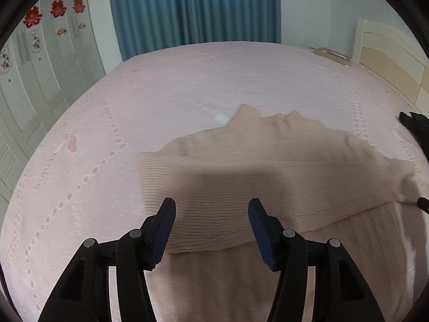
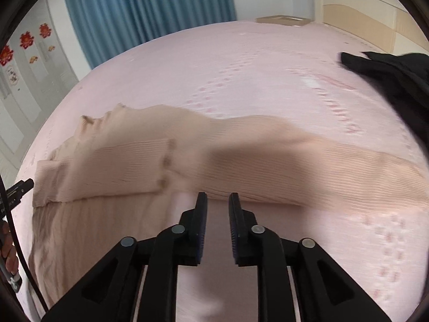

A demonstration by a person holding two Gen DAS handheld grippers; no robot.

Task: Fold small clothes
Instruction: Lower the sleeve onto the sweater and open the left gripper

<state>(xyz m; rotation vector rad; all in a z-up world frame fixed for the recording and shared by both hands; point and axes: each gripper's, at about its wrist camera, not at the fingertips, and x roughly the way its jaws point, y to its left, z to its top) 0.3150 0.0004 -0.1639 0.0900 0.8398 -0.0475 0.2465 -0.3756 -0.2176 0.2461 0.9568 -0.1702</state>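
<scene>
A beige ribbed knit sweater (image 1: pixel 268 177) lies flat on the pink bed cover (image 1: pixel 161 94). One sleeve is folded across its body. My left gripper (image 1: pixel 211 209) is open and empty, hovering just above the folded sleeve. In the right wrist view the sweater (image 2: pixel 187 161) spreads across the middle, with the other sleeve (image 2: pixel 348 171) stretched out to the right. My right gripper (image 2: pixel 217 204) is partly open and empty, just in front of the lower edge of that sleeve. The left gripper's tip (image 2: pixel 24 185) shows at the left edge.
A black garment (image 2: pixel 396 80) lies on the bed at the right, also visible in the left wrist view (image 1: pixel 418 128). Blue curtains (image 1: pixel 193 8), a white wardrobe (image 1: pixel 40 86) at left and a headboard (image 1: pixel 388 61) at right surround the bed.
</scene>
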